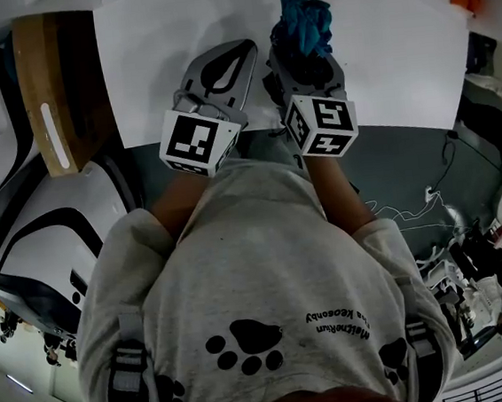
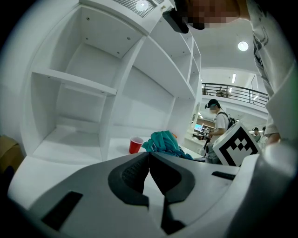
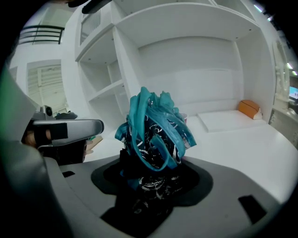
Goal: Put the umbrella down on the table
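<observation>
My right gripper (image 1: 305, 54) is shut on a folded umbrella (image 1: 306, 20) of teal and dark patterned cloth, held above the white table (image 1: 397, 64). In the right gripper view the umbrella (image 3: 156, 135) stands up out of the right gripper (image 3: 153, 174), with its lower end hidden between the jaws. My left gripper (image 1: 234, 59) hovers just left of it, and its jaws meet at the tips with nothing between them (image 2: 149, 155). From the left gripper view the umbrella (image 2: 163, 143) shows just beyond those tips.
A white shelving unit (image 2: 93, 93) rises behind the table. A red cup (image 2: 136, 145) stands on the table near the shelves, and an orange box (image 3: 250, 108) lies at the far right. A wooden board (image 1: 57, 91) stands left of the table. A person (image 2: 216, 121) stands in the background.
</observation>
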Demonstrator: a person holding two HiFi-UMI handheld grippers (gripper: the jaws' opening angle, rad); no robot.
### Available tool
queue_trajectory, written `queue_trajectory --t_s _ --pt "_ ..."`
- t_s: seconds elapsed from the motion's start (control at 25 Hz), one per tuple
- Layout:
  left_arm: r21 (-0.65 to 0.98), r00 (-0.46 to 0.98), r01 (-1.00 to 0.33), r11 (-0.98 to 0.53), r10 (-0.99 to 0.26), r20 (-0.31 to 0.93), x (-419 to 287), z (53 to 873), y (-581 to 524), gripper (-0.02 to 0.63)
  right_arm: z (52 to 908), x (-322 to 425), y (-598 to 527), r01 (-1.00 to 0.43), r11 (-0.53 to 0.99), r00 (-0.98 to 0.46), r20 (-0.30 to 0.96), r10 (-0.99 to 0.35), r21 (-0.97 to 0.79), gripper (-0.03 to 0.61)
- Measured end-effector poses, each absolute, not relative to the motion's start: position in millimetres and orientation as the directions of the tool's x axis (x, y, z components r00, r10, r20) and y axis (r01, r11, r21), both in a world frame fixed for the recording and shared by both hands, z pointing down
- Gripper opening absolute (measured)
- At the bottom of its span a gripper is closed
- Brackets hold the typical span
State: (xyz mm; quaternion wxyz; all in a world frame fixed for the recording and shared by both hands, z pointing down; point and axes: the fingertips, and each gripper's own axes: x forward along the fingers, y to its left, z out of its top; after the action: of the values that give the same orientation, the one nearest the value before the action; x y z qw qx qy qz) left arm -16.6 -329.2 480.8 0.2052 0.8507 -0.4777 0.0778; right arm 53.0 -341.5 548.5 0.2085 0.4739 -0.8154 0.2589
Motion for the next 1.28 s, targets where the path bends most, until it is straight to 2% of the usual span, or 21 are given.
queue_trajectory --t_s 0.4,1.28 --pt "0.281 0.524 -0.849 -0.448 -0.784 0.333 -18 483 -336 0.018 571 52 -355 -0.899 0.373 -0.423 0.666 -0.614 -0.227 0.288" --pt "0.296 0.512 -0.857 -0.422 -0.763 0.395 -13 525 -344 0.018 604 48 -369 -0.905 0.341 -0.407 0.747 -0.526 -0.253 0.288"
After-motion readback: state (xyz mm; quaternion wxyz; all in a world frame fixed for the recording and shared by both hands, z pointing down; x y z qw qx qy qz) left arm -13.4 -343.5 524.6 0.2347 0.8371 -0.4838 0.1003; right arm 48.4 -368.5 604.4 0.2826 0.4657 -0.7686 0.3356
